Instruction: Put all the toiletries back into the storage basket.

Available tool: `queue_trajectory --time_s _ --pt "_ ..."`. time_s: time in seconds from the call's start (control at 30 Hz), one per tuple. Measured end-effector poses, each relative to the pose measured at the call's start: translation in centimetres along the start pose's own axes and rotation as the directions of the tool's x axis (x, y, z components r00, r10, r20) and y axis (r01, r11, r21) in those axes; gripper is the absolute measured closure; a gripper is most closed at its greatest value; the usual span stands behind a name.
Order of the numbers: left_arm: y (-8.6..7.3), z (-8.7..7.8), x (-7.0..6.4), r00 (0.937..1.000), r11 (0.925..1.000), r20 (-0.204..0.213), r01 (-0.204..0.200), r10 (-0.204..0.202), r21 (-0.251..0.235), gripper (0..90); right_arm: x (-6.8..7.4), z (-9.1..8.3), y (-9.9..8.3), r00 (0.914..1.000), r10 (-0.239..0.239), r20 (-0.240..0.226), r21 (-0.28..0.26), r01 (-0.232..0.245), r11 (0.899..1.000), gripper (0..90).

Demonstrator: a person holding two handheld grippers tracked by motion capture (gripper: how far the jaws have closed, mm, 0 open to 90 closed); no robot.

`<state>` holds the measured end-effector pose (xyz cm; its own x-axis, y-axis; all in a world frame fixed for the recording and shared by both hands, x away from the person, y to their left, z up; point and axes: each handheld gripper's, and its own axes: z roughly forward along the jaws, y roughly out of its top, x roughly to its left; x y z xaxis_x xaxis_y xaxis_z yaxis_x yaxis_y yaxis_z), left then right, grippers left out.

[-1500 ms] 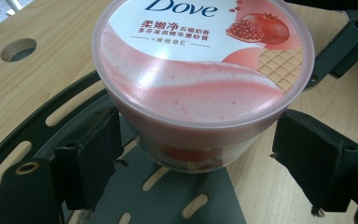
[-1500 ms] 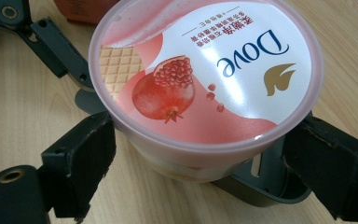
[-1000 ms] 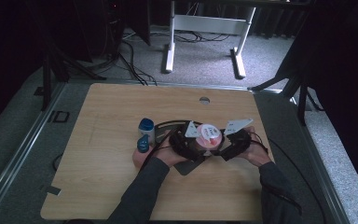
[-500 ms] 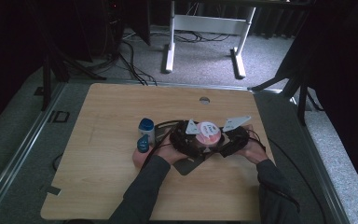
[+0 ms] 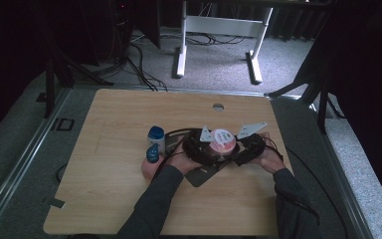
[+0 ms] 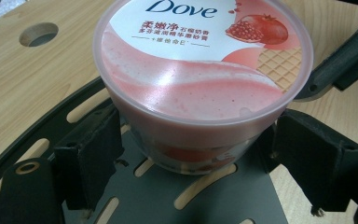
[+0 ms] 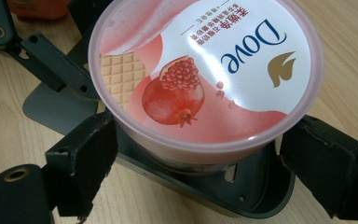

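hand-held grippers: 2, left point(image 5: 210, 149) and right point(image 5: 235, 148), both clamping tub | Dove tub point(image 5: 224, 140): 1 | blue bottles point(image 5: 155, 135): 2

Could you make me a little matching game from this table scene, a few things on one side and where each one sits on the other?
Things:
1. Dove tub
2. blue-capped bottle
3. round hole
4. dark grey plate

Places:
A. in the wooden tabletop, beyond the tub
B. flat on the table, under the tub
C. between the jaws of the left hand-held gripper and the right hand-held gripper
D. standing to the left of the person's left hand

Pairs: 1-C, 2-D, 3-A, 4-B
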<state>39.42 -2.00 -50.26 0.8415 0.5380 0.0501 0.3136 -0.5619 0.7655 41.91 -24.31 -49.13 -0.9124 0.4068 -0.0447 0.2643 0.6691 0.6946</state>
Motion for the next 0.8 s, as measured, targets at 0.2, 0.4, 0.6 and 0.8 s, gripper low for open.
queue_trajectory --time_s 0.2,0.4,0.6,0.8 --pt "-0.1 0.5 0.0 1.0000 1.0000 0.003 0.003 -0.003 0.004 16.4 -0.2 0.3 -0.3 1.0000 0.009 0.003 0.011 -0.009 1.000 11.4" --pt "-0.1 0.9 0.0 1.0000 1.0000 0.006 0.002 -0.002 0.008 16.5 -0.3 0.3 -0.6 0.9998 0.019 0.006 0.016 -0.019 1.000 11.4" --pt "-0.3 1.4 0.0 0.9999 0.9999 0.013 0.003 -0.004 0.016 16.5 -0.3 0.5 -0.9 0.9998 0.018 0.011 0.028 -0.019 0.999 11.3" --pt "-0.4 1.8 -0.1 0.9999 0.9996 0.015 0.005 -0.005 0.028 16.5 -0.3 0.7 -1.2 0.9997 0.018 0.018 0.042 -0.019 0.999 11.2"
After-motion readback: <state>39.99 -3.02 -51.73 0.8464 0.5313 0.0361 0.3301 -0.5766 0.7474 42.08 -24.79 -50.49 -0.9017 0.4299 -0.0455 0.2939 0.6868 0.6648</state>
